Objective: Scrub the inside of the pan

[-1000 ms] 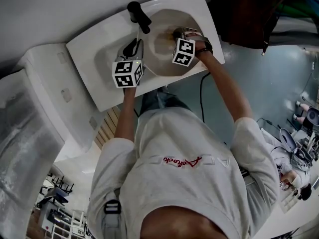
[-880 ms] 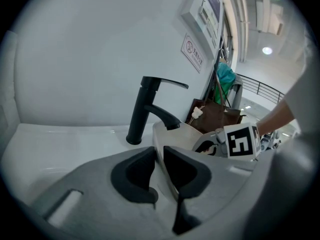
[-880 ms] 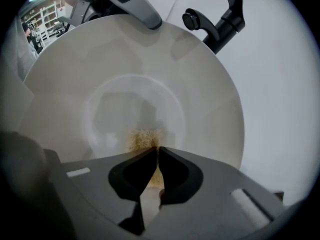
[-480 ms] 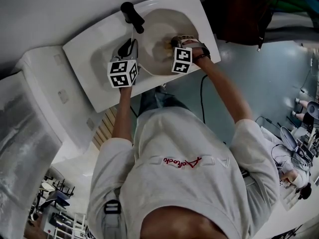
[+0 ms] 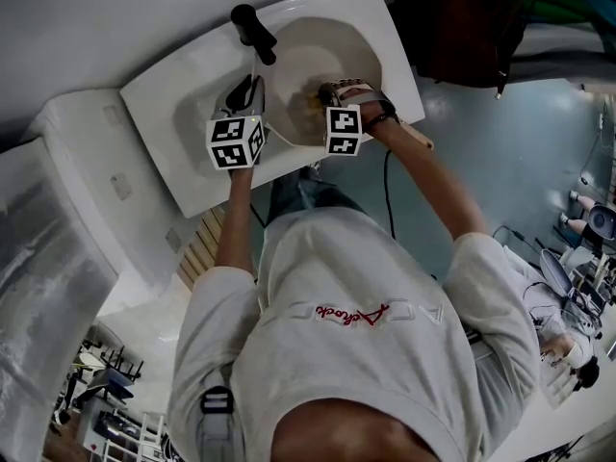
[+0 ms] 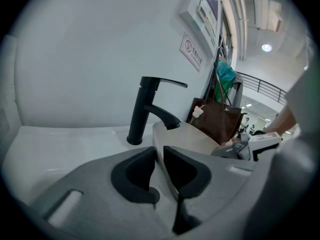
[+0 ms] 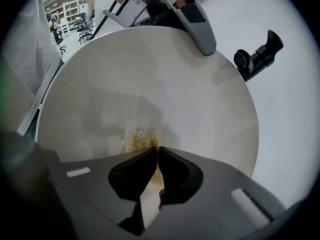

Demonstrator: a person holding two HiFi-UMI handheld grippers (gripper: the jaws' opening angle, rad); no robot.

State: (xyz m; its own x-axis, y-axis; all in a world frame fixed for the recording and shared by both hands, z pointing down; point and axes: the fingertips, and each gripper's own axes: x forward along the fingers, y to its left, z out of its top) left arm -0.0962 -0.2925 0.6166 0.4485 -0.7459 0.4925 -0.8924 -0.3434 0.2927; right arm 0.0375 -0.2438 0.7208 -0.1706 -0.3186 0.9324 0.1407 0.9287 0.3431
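A cream pan (image 5: 322, 61) sits in the white sink (image 5: 173, 99) under a black tap (image 5: 252, 29). My left gripper (image 5: 248, 92) is shut on the pan's left rim; the thin rim (image 6: 161, 166) runs between its pads. My right gripper (image 5: 323, 92) reaches into the pan from the right and is shut on a yellow-brown scouring pad (image 7: 141, 140), which presses on the pan's inside (image 7: 150, 79). In the right gripper view the left gripper (image 7: 200, 31) shows at the pan's far rim, and my right gripper (image 7: 157, 153) has its jaws closed on the pad.
The tap (image 6: 146, 109) stands close behind the pan's rim (image 6: 187, 134), against a white wall. A brown bag (image 6: 217, 121) hangs to the right of the sink. A white toilet (image 5: 87, 171) stands to the left. The person's body fills the near side.
My right gripper has slid with the pad across the pan's inside toward the near-left. The left gripper has kept its hold on the rim.
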